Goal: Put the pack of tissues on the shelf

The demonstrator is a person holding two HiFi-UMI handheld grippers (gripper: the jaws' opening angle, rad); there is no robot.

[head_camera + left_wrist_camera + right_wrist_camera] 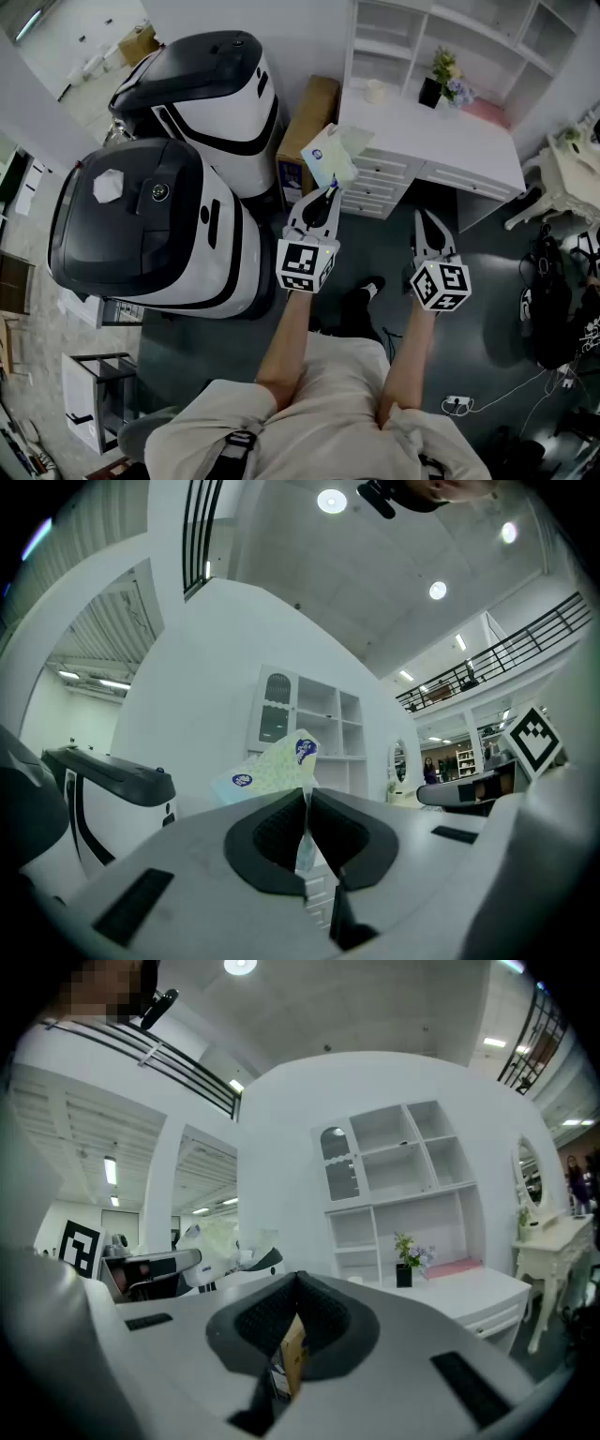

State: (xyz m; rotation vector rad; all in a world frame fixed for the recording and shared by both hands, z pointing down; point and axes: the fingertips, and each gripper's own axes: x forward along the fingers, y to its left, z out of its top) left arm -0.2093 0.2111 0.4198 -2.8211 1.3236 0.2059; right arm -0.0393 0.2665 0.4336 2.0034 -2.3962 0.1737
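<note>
The left gripper [329, 191] [307, 801] is clamped tight on the thin edge of the pack of tissues [329, 156] [270, 767], and the pack is up in the air, sticking out past the jaw tips, just short of the white desk [450, 141] and its drawers. Over on the other side, the right gripper [421, 217] [298, 1283] hangs beside it with its jaws pressed together on nothing. The shelf [398, 49] [403, 1190] stands beyond the desk, a potted plant [441, 80] [406, 1262] at its foot.
</note>
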